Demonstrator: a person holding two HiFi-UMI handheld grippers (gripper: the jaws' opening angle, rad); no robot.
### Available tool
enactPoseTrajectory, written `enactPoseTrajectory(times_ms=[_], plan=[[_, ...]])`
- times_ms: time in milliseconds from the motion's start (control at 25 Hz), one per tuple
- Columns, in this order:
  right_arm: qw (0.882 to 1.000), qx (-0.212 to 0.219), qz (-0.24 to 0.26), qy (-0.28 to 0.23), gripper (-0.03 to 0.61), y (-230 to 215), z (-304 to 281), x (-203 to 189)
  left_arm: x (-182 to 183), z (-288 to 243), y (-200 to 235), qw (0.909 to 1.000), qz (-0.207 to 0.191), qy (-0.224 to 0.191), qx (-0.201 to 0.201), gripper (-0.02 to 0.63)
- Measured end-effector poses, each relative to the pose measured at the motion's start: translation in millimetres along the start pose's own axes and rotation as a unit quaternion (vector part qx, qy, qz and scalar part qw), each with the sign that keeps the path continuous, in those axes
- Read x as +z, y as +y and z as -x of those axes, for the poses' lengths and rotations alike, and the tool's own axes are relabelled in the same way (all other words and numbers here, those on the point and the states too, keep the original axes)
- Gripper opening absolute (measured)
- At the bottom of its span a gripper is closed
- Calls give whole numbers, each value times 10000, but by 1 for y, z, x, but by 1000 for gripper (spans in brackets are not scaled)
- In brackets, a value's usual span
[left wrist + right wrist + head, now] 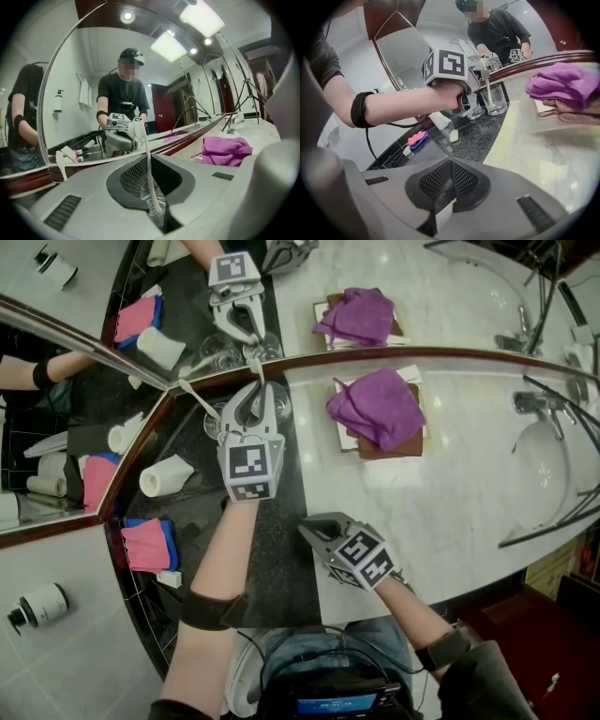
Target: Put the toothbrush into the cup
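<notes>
My left gripper (255, 382) is shut on a white toothbrush (146, 154), which stands nearly upright between the jaws with its head up near the mirror. In the right gripper view the toothbrush (486, 88) hangs with its lower end at the mouth of a clear glass cup (495, 101). That cup (275, 401) stands on the dark counter strip, just right of the jaw tips. A second glass (215, 418) stands to their left. My right gripper (307, 530) is shut and empty near the counter's front edge, well back from the cups.
A purple cloth (377, 407) lies on a brown tray on the pale marble counter (450, 493). A sink (548, 470) with a faucet (530, 401) is at the right. A white roll (165, 475) and a pink and blue cloth (146, 546) lie at the left. Mirrors (309, 296) back the counter.
</notes>
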State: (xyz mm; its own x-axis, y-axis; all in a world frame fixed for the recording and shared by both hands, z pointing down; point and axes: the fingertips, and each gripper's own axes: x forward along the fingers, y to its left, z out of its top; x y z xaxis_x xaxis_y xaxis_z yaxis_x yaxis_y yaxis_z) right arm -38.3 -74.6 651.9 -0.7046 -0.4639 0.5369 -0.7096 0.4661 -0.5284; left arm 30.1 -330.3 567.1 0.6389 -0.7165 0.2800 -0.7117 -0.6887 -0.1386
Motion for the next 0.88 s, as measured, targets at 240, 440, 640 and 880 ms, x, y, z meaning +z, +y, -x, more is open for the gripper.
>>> enactPoseTrajectory(times_ms=[240,440,640,880], plan=[[10000,-23,-32,-23,6,1,3,-3,-6,-7,-6,9992,-189,338,31,77],[10000,-56,-50,-39,6,3,5,-7,-9,-8,-7,9987,-159,481,73,112],[9999,-88,-109,-85,6,3,10,-8,-11,-5,-7,9983,-104,557,103,112],[9993,-338,-84,-156,6,-11,27,-10,1,12,-11,9982,-68,583,138,112]])
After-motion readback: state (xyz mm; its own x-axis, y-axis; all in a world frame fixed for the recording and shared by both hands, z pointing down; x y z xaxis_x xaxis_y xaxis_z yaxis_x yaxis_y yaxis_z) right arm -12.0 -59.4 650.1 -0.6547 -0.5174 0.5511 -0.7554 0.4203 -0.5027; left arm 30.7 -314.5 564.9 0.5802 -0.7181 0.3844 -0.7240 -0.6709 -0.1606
